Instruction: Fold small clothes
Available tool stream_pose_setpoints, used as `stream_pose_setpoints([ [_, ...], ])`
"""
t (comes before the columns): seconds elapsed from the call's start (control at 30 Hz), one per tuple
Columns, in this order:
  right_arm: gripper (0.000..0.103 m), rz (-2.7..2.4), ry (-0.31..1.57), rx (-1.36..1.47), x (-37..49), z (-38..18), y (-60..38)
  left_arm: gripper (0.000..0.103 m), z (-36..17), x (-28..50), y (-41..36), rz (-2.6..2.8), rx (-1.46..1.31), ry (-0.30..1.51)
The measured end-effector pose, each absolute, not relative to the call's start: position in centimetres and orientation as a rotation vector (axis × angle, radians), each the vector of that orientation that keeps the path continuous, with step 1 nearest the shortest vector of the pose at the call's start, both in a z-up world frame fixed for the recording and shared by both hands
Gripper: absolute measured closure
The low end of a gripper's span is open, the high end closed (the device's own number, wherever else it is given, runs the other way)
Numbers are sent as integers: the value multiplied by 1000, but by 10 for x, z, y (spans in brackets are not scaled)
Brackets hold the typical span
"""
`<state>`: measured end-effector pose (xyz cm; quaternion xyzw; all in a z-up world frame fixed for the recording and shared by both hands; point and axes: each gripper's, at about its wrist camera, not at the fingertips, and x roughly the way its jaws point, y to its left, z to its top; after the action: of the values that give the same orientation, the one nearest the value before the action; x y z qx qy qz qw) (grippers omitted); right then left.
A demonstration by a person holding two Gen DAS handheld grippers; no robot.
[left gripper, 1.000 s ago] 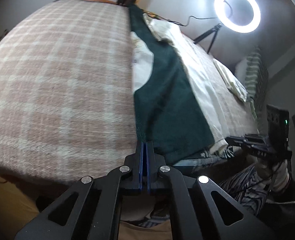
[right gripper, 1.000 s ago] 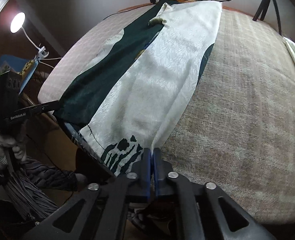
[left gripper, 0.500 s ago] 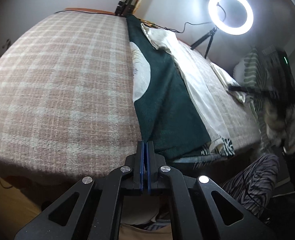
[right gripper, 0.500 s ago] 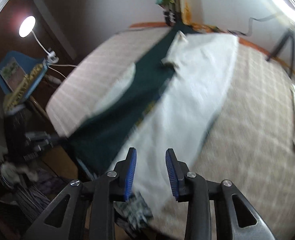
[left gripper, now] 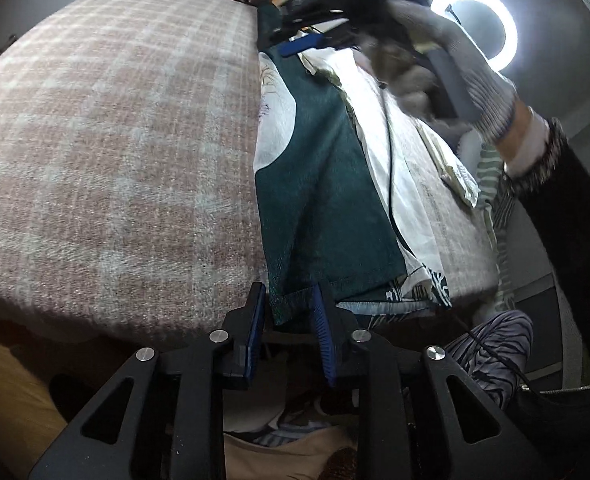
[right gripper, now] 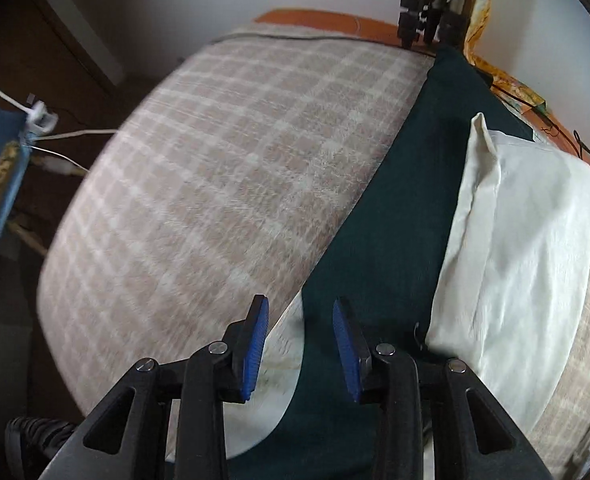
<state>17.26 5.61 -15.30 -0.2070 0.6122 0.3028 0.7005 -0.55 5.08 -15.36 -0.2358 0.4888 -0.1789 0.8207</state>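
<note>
A long dark green garment (left gripper: 327,200) with a white round patch (left gripper: 273,136) lies folded lengthwise on the plaid bed (left gripper: 115,140), a cream layer (left gripper: 399,176) along its right side. My left gripper (left gripper: 289,320) is at the near hem; its jaws are opening, and the green hem corner hangs loose between the pads. My right gripper (right gripper: 301,344) is open with nothing in it, hovering over the green cloth (right gripper: 395,220) beside the cream layer (right gripper: 515,240) towards the garment's far end. It also shows blurred in the left wrist view, held by a gloved hand (left gripper: 455,64).
A lit ring light (left gripper: 475,36) stands beyond the bed's right side. Tripod legs (right gripper: 427,12) rest at the bed's far edge. Another folded pale cloth (left gripper: 455,172) lies at the right. A white cable and plug (right gripper: 39,116) are off the left edge. Striped trouser legs (left gripper: 491,344) are below.
The left jaws have parted and let go of the green hem. The right gripper opened, released the cream edge and swept along the garment to its far end.
</note>
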Motion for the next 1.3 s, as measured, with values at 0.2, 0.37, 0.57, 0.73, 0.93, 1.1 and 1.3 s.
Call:
stream_pose_setpoints([
  [0.2,93,582,1362,-581,174,-170,73,100,-154,-5,53,-397,-507,1025],
  [0.37,103,581,1349,-500,180,-164,73,101,-147,-11,62,-385,-483,984],
  [0.57,100,668,1363,-364,187,-164,60,101,-152,-14,66,-339,-468,1004],
  [0.73,81,775,1327,-236,178,-127,32,89,-139,-12,79,-296,-494,964],
  [0.93,76,763,1228,-206,131,-74,-47,71,-145,-2,74,-321,-517,1006],
  [1.1,75,667,1205,-207,80,-67,-130,71,-151,10,67,-344,-512,1048],
  [1.3,69,570,1291,-129,25,-96,-217,103,-154,16,58,-378,-483,1061],
])
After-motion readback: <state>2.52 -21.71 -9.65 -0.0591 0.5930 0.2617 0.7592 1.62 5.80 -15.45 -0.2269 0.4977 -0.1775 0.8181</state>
